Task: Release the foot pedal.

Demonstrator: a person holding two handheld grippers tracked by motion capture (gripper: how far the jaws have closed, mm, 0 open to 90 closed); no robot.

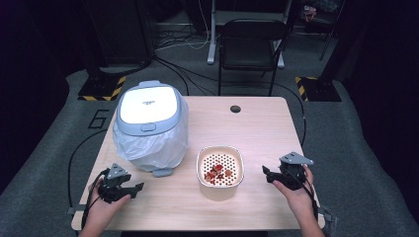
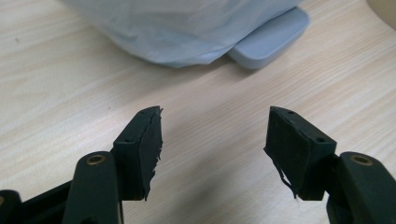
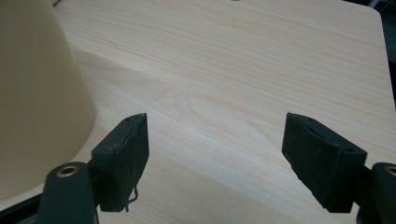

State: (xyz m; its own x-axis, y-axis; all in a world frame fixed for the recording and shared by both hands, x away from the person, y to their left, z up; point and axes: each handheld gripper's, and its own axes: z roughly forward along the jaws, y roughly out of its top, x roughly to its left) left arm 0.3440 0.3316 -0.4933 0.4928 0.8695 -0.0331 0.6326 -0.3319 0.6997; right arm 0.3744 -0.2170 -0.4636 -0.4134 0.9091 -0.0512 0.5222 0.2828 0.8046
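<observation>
- Where the pale wood bench (image 1: 257,128) carries everything, we see a small dark round hole near its far edge and bare grain across its right half.
- On its left stands the bin (image 1: 149,106), grey-lidded, with a white bag (image 1: 148,148) hanging round its body and its pedal (image 2: 271,39) pointing at us.
- Near the front middle sits the cream tub (image 1: 220,173), just right of the bin; a perforated insert in it holds red scraps (image 1: 219,173).
- Our left tool (image 1: 140,186) rests at the front left corner, facing the pedal; its jaws stand wide apart and grip nothing.
- Our right tool (image 1: 265,174) lies right of the tub, near its wall but apart from it, jaws spread wide and empty.
</observation>
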